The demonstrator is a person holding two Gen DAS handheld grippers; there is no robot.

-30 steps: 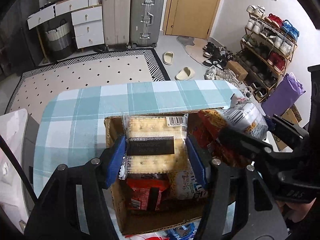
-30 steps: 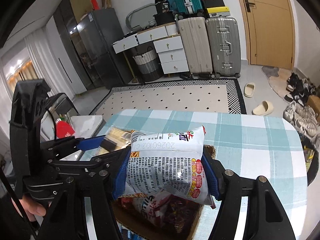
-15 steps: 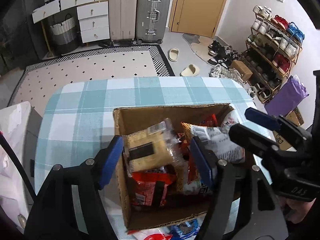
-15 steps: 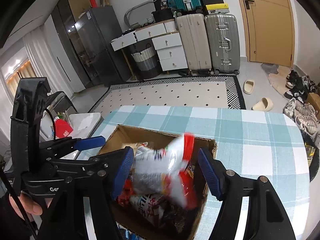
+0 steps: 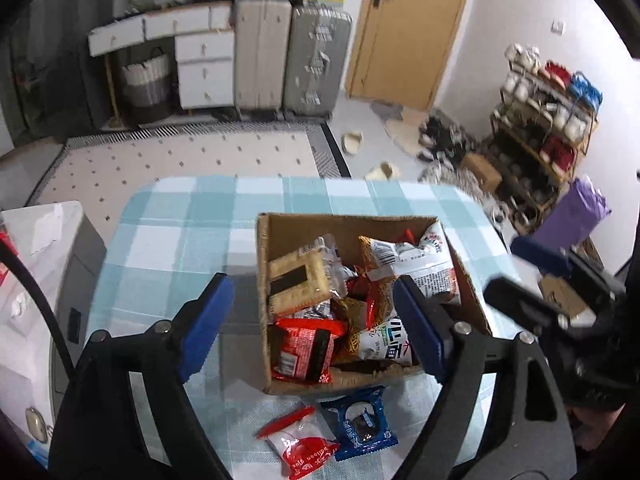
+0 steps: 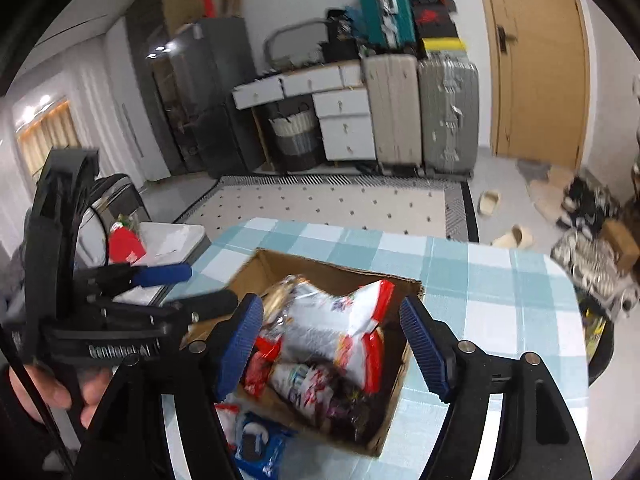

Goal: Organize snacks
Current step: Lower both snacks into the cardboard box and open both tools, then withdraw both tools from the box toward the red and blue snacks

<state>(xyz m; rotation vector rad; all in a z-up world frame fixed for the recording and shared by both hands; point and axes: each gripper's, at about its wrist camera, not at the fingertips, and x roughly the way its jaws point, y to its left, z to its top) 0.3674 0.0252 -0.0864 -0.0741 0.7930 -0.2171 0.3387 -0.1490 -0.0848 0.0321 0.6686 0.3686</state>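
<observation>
The bench [image 5: 192, 216], draped in a blue-and-white check cloth, carries an open cardboard box [image 5: 264, 264] of snacks. Inside the box, a cracker pack [image 5: 298, 282] lies toward its left wall, a white noodle bag [image 5: 420, 264] toward its right wall, and a red packet [image 5: 304, 348] at its near edge. Just outside the box's near wall lie a blue cookie pack [image 5: 360, 426] and a red-and-white packet [image 5: 300, 446]. The left claw [image 5: 316, 328] and right claw [image 6: 332, 344] hover above the box, jaws just widened, both spread apart and empty.
</observation>
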